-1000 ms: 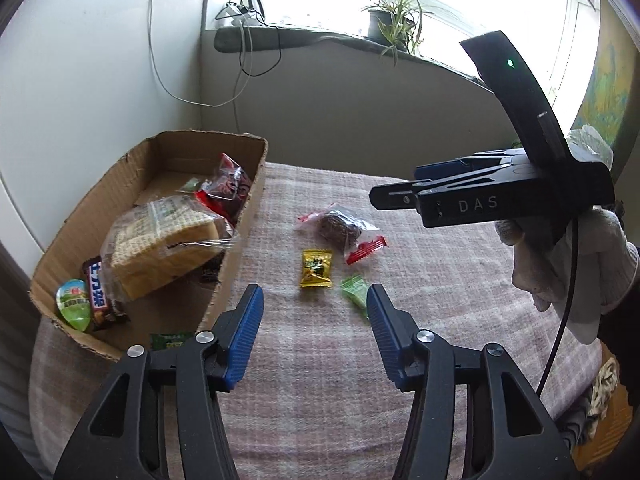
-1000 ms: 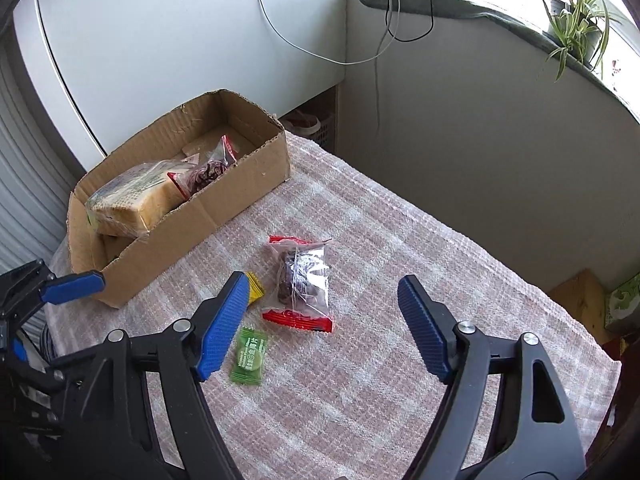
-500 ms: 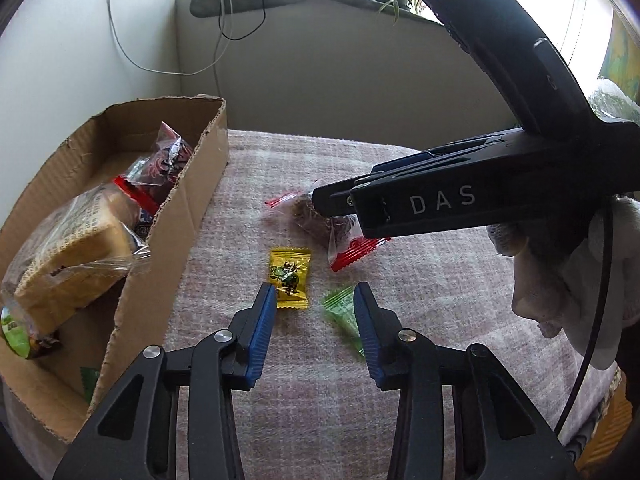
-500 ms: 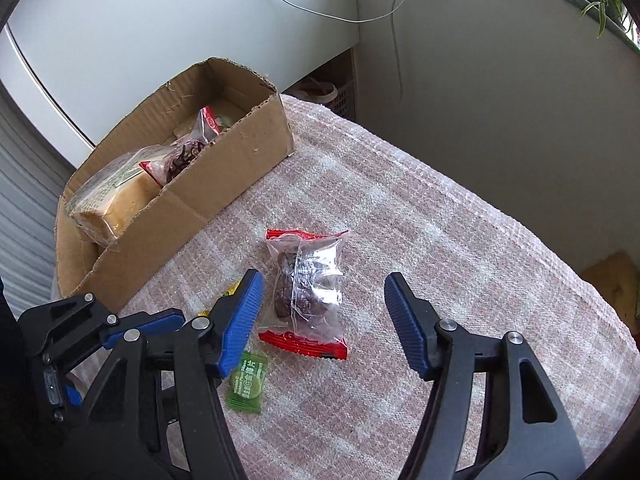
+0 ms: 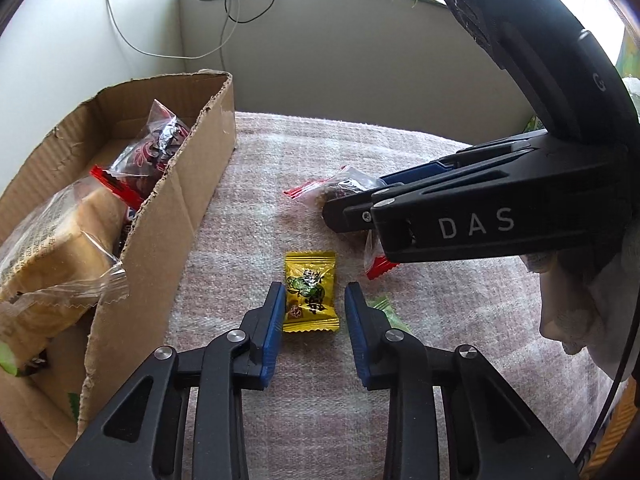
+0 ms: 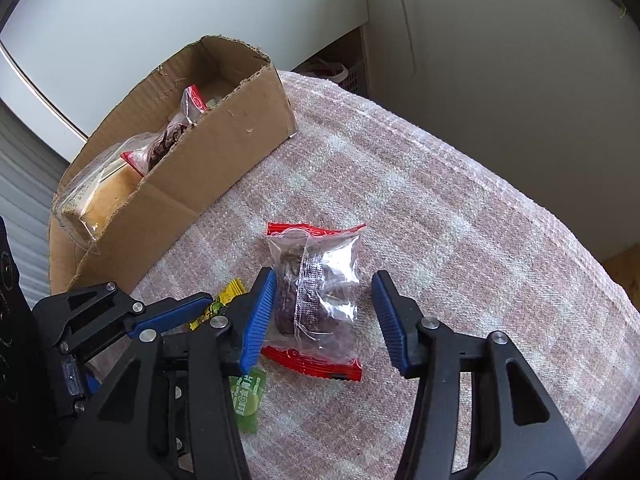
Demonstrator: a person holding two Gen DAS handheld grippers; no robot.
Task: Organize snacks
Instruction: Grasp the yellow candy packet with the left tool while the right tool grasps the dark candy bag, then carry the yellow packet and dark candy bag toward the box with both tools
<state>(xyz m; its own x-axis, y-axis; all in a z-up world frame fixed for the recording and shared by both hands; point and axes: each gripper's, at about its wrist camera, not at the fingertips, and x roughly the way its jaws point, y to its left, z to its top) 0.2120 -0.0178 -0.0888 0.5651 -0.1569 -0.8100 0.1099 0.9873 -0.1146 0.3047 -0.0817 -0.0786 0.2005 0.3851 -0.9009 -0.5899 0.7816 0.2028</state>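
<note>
**Both tools come down over a snack, and both are closing**

Since the earlier frames, both tools have come lower and nearer to the desk, and their jaws stand much narrower than before. This probably means that two picks begin together, so the loose snacks can go to the box next.

In the left wrist view, the left tool (image 5: 314, 302) is low over the checked cloth of the desk (image 5: 460, 308). The yellow candy (image 5: 310, 292) lies flat between the blue pads. The jaws are closing, but a thin gap shows on each side of the wrapper, so nothing is held yet. The cardboard box (image 5: 192, 208) stands on the left, close by, with a wrapped bread (image 5: 52, 248) and a red-edged packet inside. The right tool (image 5: 460, 216) crosses this picture from the right and hides most of the clear cake packet (image 5: 344, 184). A green candy (image 5: 390, 314) shows only a little behind the right pad.

In the right wrist view, the right tool (image 6: 324, 310) has the clear cake packet (image 6: 316, 300) between its pads. The jaws are closing; the left pad is at the edge of the wrapper, the right pad is apart from it. This view shows the whole packet with both red ends, and the whole green candy (image 6: 246, 398) under the left finger, which the other view cannot show. The yellow candy (image 6: 218, 304) is mostly covered here by the left tool (image 6: 160, 314). The box (image 6: 224, 148) stands farther back on the left.
</note>
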